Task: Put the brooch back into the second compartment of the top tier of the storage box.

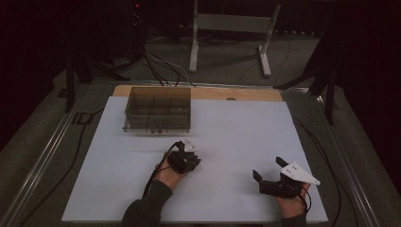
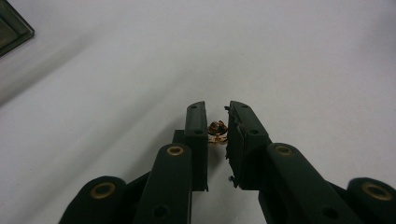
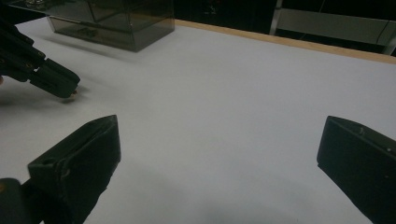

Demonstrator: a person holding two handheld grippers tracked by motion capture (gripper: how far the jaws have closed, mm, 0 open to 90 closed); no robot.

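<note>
A small brown and gold piece sits between the two jaws of my left gripper, which is shut on it just above the white board. In the high view this left gripper is near the middle of the board, in front of the box. From the right gripper view, the left gripper's jaw tip is low over the board, with a gold speck under it. My right gripper rests near the front right, wide open with nothing between its jaws.
A dark see-through box with compartments stands at the back left of the white board; its corner and side appear in both gripper views. A wooden table edge runs behind. Cables trail off both sides.
</note>
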